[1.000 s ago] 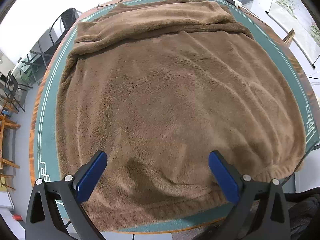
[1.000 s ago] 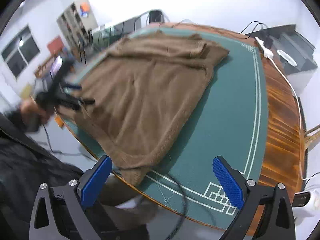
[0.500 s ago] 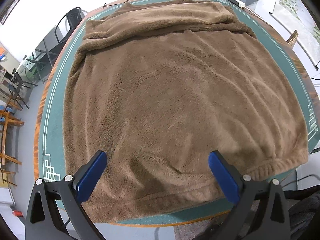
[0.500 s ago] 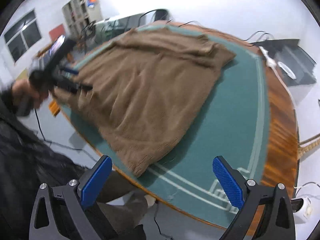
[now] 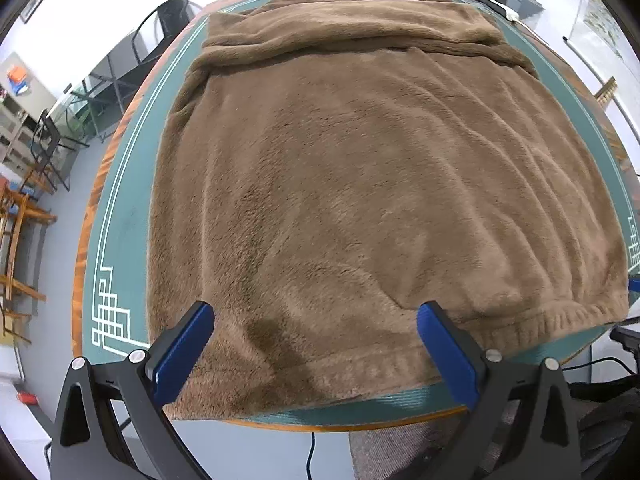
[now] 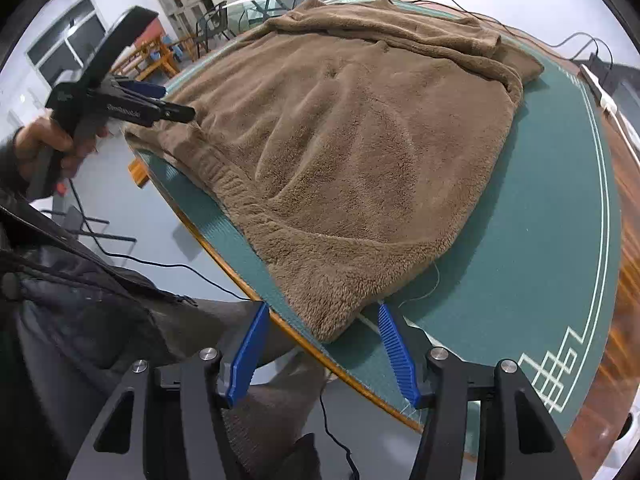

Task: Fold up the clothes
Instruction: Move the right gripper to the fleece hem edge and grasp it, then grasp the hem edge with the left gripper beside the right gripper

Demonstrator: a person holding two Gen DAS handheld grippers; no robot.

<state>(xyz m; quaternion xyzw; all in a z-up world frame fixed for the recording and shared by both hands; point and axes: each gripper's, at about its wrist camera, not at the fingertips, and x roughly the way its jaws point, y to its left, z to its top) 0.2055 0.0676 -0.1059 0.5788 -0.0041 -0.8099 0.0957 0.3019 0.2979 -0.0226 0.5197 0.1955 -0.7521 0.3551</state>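
A brown fleece sweater lies spread flat on the green table mat, with its ribbed hem along the near edge and its sleeves folded across the far end. My left gripper hovers open just above the left part of the hem, holding nothing. The right wrist view shows it as the left gripper, held by a hand over the sweater's hem. My right gripper is open but narrowed. The sweater's near right hem corner lies between its blue fingertips, which are not clamped on it.
A wooden rim borders the mat. A power strip and cables lie at the far edge. Chairs and wooden furniture stand at the left. A cable hangs below the near edge. The person's dark jacket is close by.
My right gripper has moved in to the sweater's near right corner, and its jaws have narrowed around it. My left gripper has shifted left along the hem and stayed open.
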